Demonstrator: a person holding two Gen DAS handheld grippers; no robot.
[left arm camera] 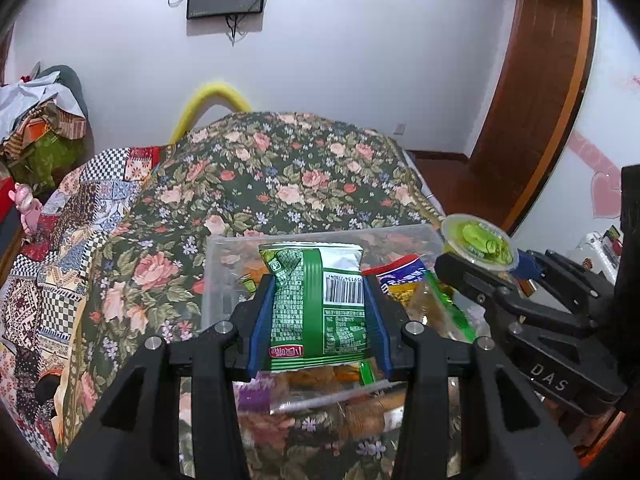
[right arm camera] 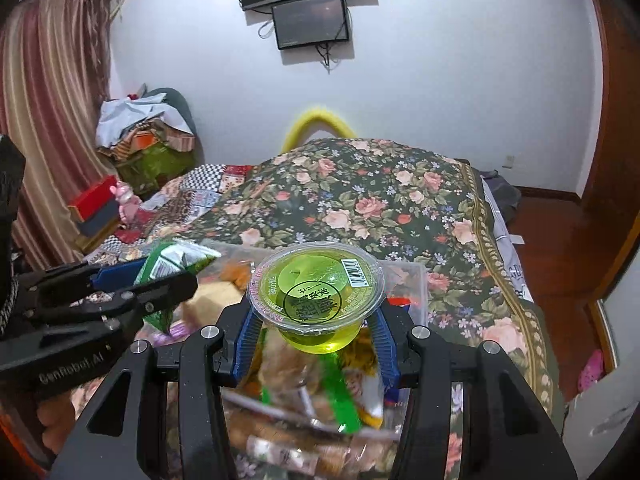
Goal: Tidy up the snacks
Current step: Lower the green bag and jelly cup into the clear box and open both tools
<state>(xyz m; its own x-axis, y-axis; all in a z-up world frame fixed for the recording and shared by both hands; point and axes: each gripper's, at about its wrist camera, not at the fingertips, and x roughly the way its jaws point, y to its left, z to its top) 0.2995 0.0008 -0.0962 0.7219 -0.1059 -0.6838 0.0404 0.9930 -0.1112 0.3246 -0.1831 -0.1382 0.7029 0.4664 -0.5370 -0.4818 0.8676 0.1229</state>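
My left gripper (left arm camera: 318, 292) is shut on a green snack packet (left arm camera: 316, 304), held upright with its barcode facing me, above a clear plastic bin (left arm camera: 216, 264) that holds several snacks. My right gripper (right arm camera: 316, 312) is shut on a green jelly cup (right arm camera: 316, 292) with a sealed film lid, held level over the same clear plastic bin (right arm camera: 416, 280). In the left wrist view the jelly cup (left arm camera: 480, 242) and the right gripper (left arm camera: 476, 280) show at the right. The right wrist view has the left gripper (right arm camera: 140, 280) at the left, holding the packet (right arm camera: 172, 268).
The bin rests on a bed with a floral quilt (left arm camera: 280, 176). A patchwork cover (left arm camera: 52, 264) lies at the left, with piled clothes (right arm camera: 144, 128) and a red box (right arm camera: 92, 200) beyond. Two screens (right arm camera: 308, 20) hang on the wall. Wooden floor (right arm camera: 560, 240) shows at the right.
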